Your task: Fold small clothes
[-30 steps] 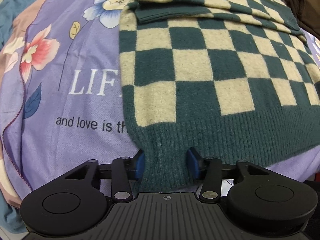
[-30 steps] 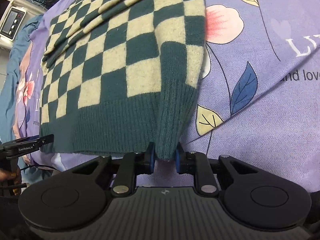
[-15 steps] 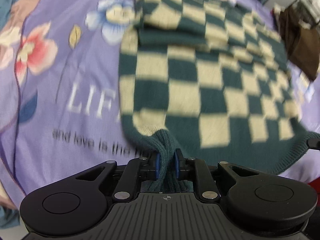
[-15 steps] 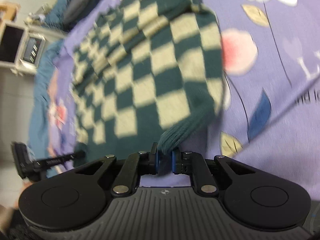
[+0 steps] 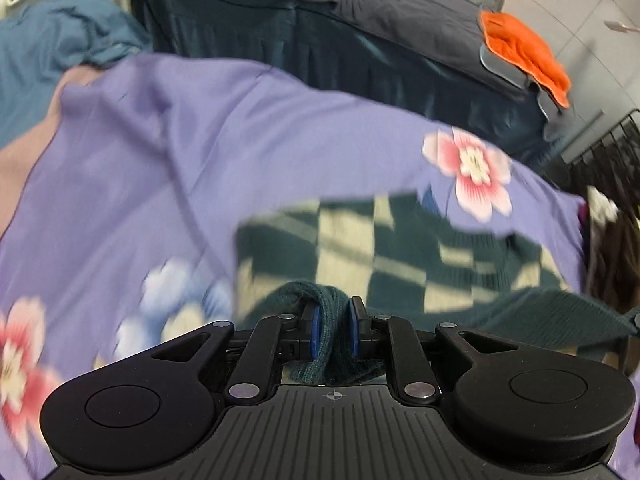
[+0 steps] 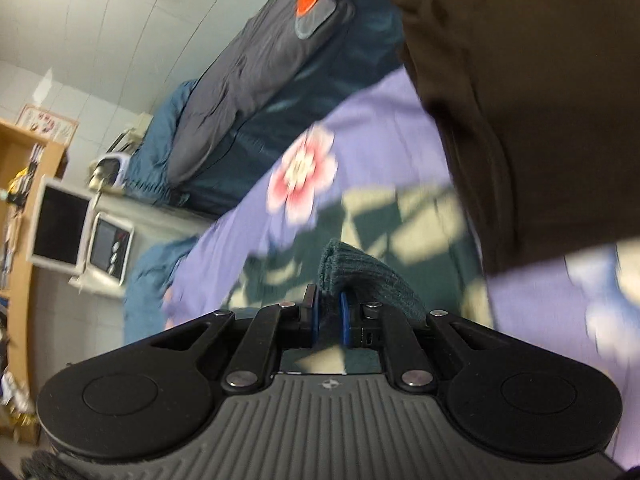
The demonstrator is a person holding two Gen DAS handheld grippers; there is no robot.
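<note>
Gripping the ribbed hem of the checkered sweater [image 5: 400, 256] with both tools: left gripper [image 5: 333, 334] pinched narrow on a bunched green fold, right gripper [image 6: 327, 320] likewise clamped on the knit, blue pads [image 6: 314, 322] pressing the fabric from both sides.

Holding the hem raised above the purple floral bedsheet [image 5: 160, 160] — remainder of the sweater lying flat ahead of the fingers, toward the far edge of the sheet, blurred in both wrist views. Stretching a green band of hem rightward from the left gripper toward the right edge of the sheet, presumably toward the other tool.

Judging the step as a bottom-to-top fold: long axis of the garment running away from both tools, so carrying the hem forward over the body, both grippers roughly level, neither clearly nearer.

Noting a dark brown garment [image 6: 540, 112] close beside the right gripper — possible snag. Also in view: an orange cloth [image 5: 524, 56] on the dark bedding beyond.
</note>
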